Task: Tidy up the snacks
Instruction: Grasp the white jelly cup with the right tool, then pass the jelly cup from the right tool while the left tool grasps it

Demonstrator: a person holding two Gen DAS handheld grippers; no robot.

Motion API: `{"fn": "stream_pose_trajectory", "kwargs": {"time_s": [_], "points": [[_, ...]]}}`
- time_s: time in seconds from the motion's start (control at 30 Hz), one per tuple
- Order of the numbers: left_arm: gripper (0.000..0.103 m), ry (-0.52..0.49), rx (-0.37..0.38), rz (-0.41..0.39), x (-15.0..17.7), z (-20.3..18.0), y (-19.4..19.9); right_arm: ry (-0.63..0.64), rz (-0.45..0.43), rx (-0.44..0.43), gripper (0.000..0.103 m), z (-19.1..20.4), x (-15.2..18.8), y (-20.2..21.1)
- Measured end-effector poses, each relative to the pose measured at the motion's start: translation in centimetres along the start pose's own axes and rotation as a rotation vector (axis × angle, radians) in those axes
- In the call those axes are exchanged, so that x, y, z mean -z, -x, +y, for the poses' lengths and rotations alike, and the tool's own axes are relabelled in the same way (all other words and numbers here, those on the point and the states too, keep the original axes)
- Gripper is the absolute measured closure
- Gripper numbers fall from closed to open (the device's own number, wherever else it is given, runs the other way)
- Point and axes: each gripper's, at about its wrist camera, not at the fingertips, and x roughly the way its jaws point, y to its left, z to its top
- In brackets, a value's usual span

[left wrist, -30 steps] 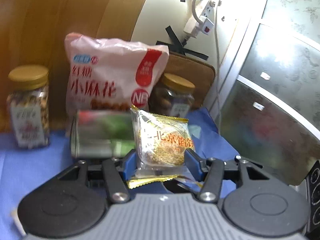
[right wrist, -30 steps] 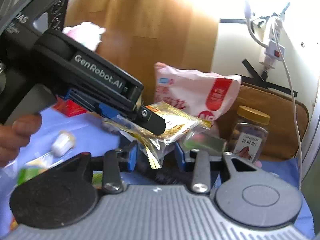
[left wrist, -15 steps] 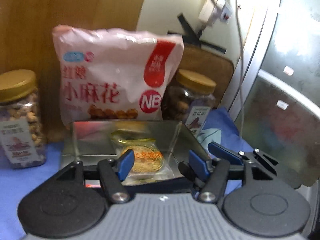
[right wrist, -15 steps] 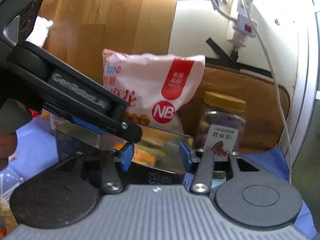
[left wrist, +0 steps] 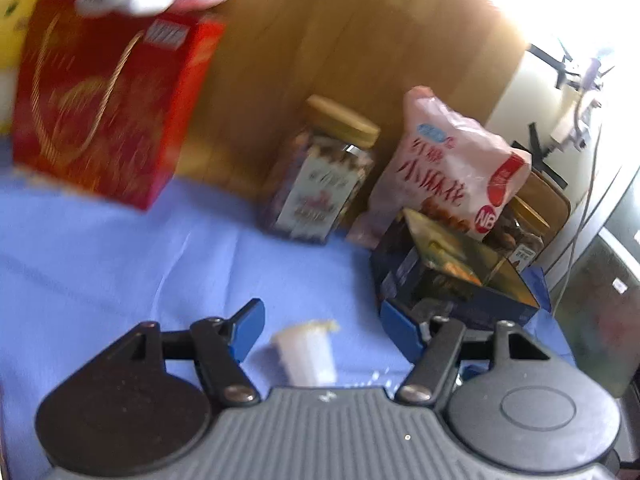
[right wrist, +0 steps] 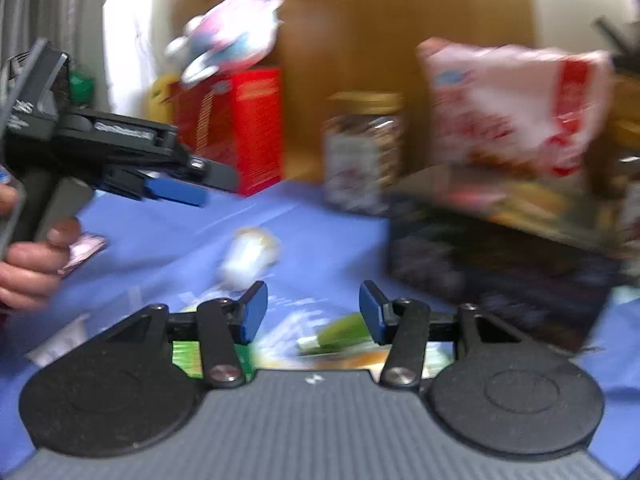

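Between the opening jaws of the left gripper (left wrist: 322, 330) lies a small white cup (left wrist: 306, 354), untouched. Right of them sits the dark box (left wrist: 452, 284) holding snacks. Right gripper (right wrist: 313, 312) jaws stand apart, empty, above green packets (right wrist: 340, 332).
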Motion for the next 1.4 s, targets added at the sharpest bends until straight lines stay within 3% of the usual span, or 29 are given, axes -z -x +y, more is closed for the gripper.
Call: {"fn": "stream_pose_trajectory", "kwargs": {"time_s": [0.1, 0.37, 0.57, 0.6, 0.7, 0.77, 1.03, 1.4], "points": [[0.037, 0.014, 0.024, 0.016, 0.5, 0.5, -0.9, -0.003, 0.056, -0.055, 0.046, 2.3, -1.1, -2.4], [0.037, 0.072, 0.110, 0.036, 1.3, 1.9, -2.7, -0.081, 0.195, -0.084, 0.047, 2.4, -3.5, -8.6], [0.043, 0.069, 0.111, 0.103, 1.8, 1.9, -4.2, -0.105, 0.235, -0.092, 0.057, 2.9, -3.5, -10.8], [0.044, 0.070, 0.112, 0.121, 2.0, 1.9, -4.6, -0.111, 0.241, -0.097, 0.063, 3.0, -3.5, -11.1], [0.047, 0.063, 0.107, 0.126, 2.3, 1.8, -4.9, -0.123, 0.232, -0.084, 0.065, 3.1, -3.2, -10.6], [0.055, 0.057, 0.114, 0.129, 2.4, 1.7, -4.8, -0.112, 0.220, -0.062, 0.065, 3.3, -3.1, -9.8], [0.055, -0.014, 0.186, 0.097, 1.9, -2.5, -3.7, 0.010, 0.071, 0.052, 0.065, 3.1, -2.7, -5.1], [0.055, -0.170, 0.240, 0.090, -1.9, -11.5, -6.3, -0.073, -0.124, 0.183, 0.065, -3.5, -4.6, -1.0]]}}
